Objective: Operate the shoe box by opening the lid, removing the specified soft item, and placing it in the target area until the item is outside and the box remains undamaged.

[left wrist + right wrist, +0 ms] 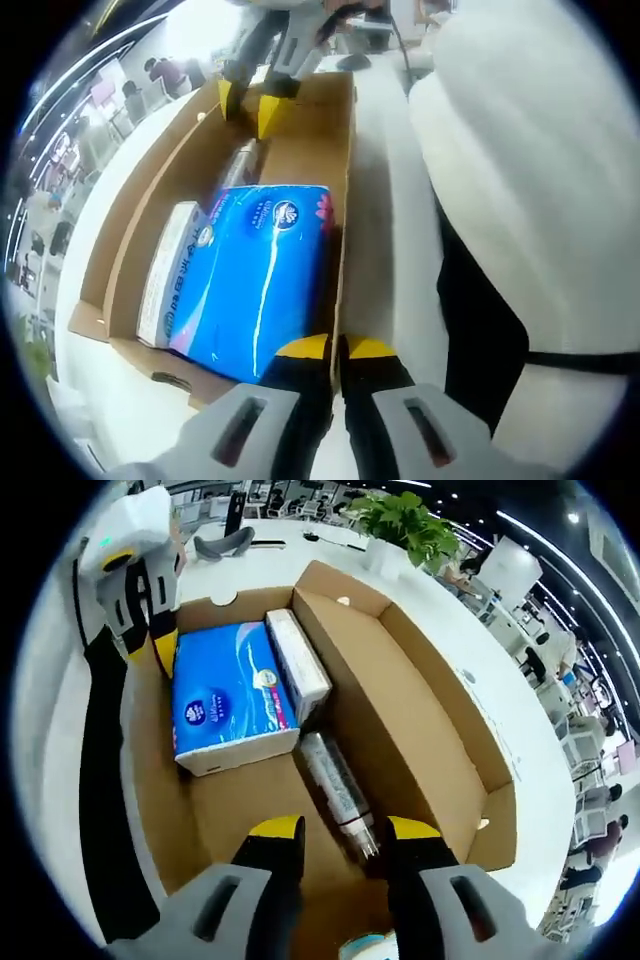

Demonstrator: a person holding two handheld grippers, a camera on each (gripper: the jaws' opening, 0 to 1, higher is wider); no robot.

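An open cardboard shoe box (345,150) (160,810) lies on a white table. Inside it are a soft blue tissue pack (260,270) (225,695), a narrow white carton (165,270) (298,665) beside it, and a silver cylinder (240,160) (338,785). My left gripper (337,347) (155,645) is shut on the box's side wall next to the blue pack. My right gripper (345,830) (250,100) hangs open inside the box at the other end. The cylinder's cap end lies between its yellow tips, which do not touch it.
The box lid (430,720) is folded open to the side. A potted plant (405,520) stands on the table past the box. A person's white sleeve (520,200) is close beside the box. Desks and people (160,70) fill the room behind.
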